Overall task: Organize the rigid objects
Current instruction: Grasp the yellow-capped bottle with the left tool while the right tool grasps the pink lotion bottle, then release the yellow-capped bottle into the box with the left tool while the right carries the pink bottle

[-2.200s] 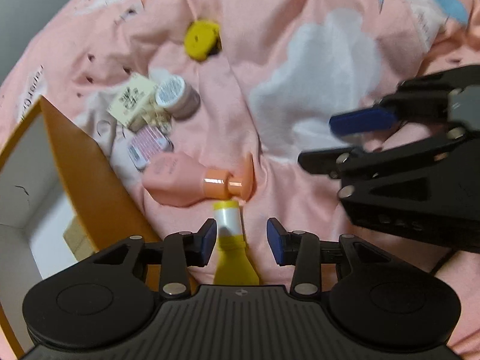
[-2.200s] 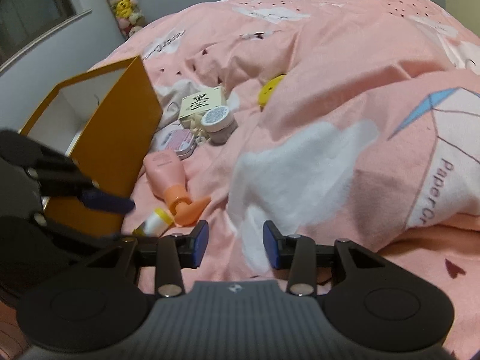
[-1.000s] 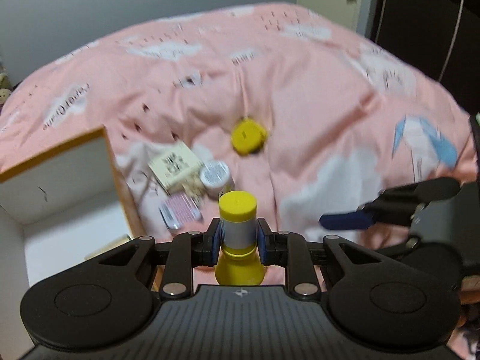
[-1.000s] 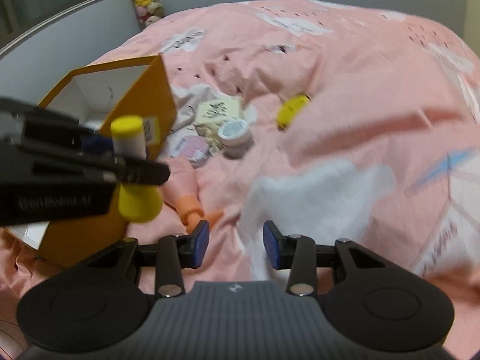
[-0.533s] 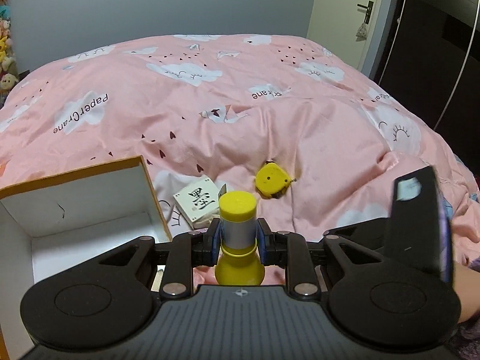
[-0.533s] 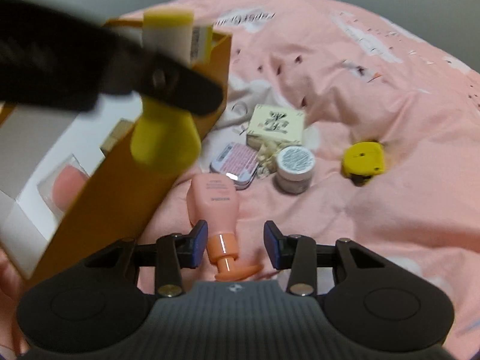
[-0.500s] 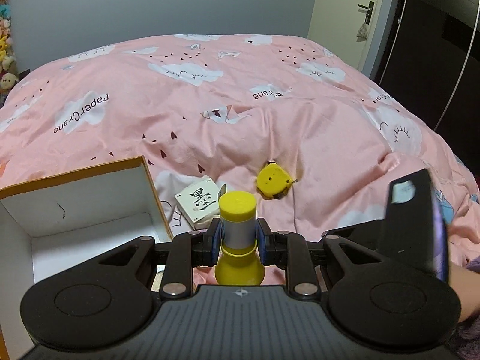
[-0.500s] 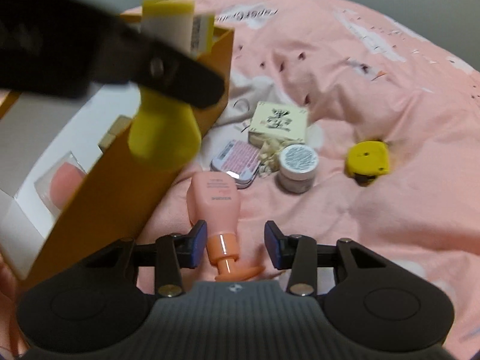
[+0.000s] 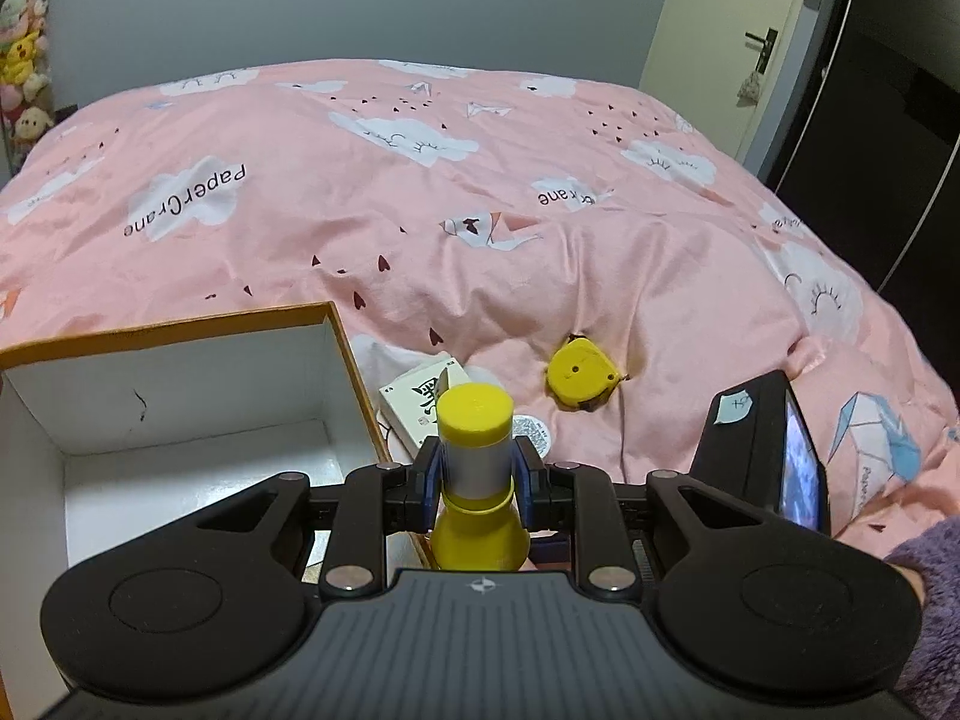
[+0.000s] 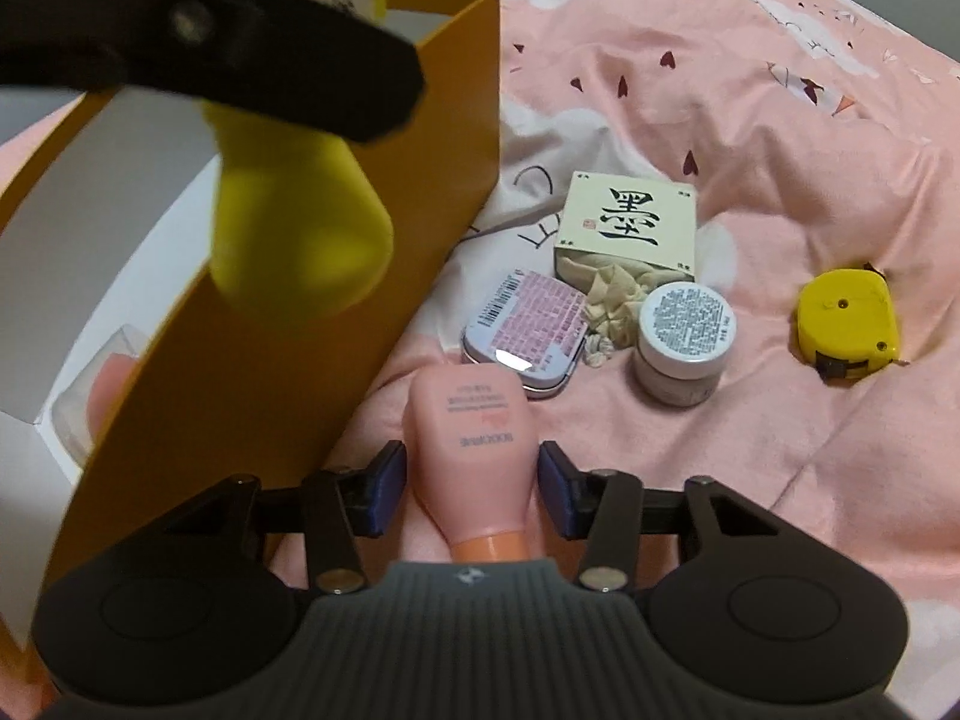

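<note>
My left gripper (image 9: 477,483) is shut on a yellow bottle (image 9: 476,468) with a yellow cap, held upright in the air beside the right wall of the orange box (image 9: 180,384). The same bottle (image 10: 294,222) hangs at the upper left of the right wrist view. My right gripper (image 10: 471,495) is open, its fingers on either side of a pink bottle (image 10: 471,450) that lies on the pink duvet. I cannot tell if the pads touch it.
Beyond the pink bottle lie a flat tin (image 10: 525,330), a small jar (image 10: 684,342), a cream box with black characters (image 10: 627,222) and a yellow tape measure (image 10: 849,324). The orange box (image 10: 270,360) stands close on the left, with a pink item (image 10: 105,396) inside.
My left gripper closed on the yellow bottle and lifted it upright beside the box. My right gripper moved down and forward until its fingers flank the pink bottle.
</note>
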`<state>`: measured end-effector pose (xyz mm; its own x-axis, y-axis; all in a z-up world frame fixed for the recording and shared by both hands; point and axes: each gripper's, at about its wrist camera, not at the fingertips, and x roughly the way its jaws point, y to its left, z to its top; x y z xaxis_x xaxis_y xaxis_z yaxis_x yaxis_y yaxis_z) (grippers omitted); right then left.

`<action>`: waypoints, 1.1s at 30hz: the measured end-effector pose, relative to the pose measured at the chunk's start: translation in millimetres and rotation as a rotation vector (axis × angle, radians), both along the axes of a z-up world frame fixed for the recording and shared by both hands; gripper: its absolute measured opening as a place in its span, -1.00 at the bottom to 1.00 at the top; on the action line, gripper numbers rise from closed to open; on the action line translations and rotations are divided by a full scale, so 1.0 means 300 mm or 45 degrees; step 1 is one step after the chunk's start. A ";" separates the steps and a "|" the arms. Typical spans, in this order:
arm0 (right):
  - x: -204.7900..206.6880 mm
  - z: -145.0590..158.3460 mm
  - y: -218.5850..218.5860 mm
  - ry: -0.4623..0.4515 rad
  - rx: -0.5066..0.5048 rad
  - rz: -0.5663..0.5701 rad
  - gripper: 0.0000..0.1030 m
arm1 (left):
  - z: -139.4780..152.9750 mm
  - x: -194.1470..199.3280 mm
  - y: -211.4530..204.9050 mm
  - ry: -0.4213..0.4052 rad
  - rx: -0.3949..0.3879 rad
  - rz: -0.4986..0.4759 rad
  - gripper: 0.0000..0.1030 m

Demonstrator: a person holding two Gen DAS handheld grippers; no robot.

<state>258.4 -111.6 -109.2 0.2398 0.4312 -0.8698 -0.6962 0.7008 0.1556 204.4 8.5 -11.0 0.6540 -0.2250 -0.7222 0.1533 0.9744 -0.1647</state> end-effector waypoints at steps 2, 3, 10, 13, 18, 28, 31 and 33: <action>0.001 0.005 -0.004 0.003 0.007 -0.011 -0.10 | 0.005 -0.006 0.007 -0.006 -0.011 -0.001 -0.48; -0.002 0.012 -0.007 0.001 0.010 -0.015 -0.11 | 0.010 -0.011 0.009 -0.013 -0.013 -0.004 -0.48; -0.039 0.117 -0.036 -0.108 0.045 -0.042 -0.14 | 0.083 -0.087 0.074 -0.096 -0.021 0.049 -0.48; -0.059 0.187 -0.048 -0.163 0.080 -0.063 -0.14 | 0.108 -0.124 0.120 -0.119 -0.002 0.088 -0.48; -0.100 0.334 -0.047 -0.280 0.159 -0.060 -0.14 | 0.114 -0.183 0.194 -0.134 0.104 0.189 -0.48; -0.201 0.517 0.131 -0.362 0.251 0.133 -0.14 | 0.008 -0.228 0.307 -0.064 0.132 0.302 -0.48; -0.199 0.499 0.197 -0.379 0.200 0.140 -0.14 | -0.026 -0.217 0.326 -0.051 0.097 0.314 -0.48; -0.187 0.477 0.228 -0.354 0.173 0.135 -0.14 | -0.044 -0.206 0.337 -0.028 0.084 0.329 -0.48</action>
